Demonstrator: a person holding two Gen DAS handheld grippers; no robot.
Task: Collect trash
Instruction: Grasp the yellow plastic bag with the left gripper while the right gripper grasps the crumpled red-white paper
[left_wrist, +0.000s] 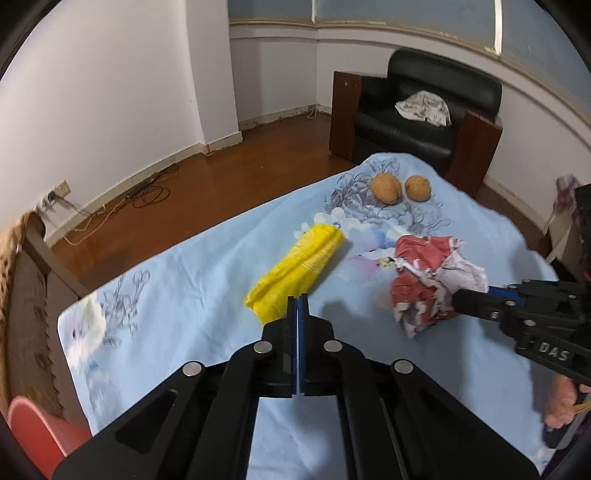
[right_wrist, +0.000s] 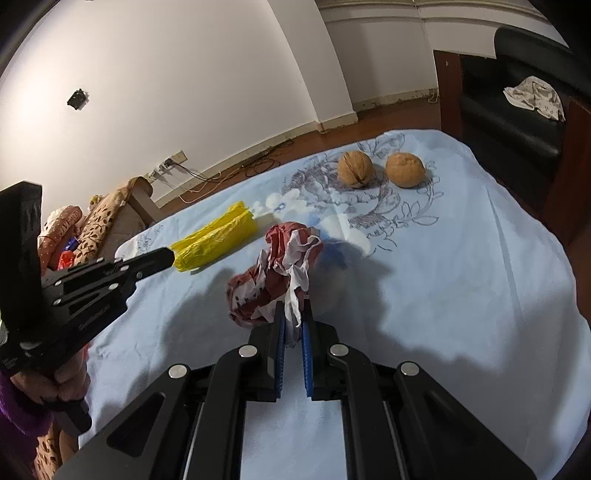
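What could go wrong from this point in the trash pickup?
The right gripper pinches only a thin white edge of the crumpled wrapper, so it might tear or slip out on lifting. The left gripper is shut beside the yellow bag, so it would need to open first and might just push it.

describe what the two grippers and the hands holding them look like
Both the left gripper and the right gripper are matte black linkages with silver round pivot pins and blue ridged pads on the fingers. White "DAS" lettering marks the right one's side. A bare hand with a purple sleeve grips the left handle.
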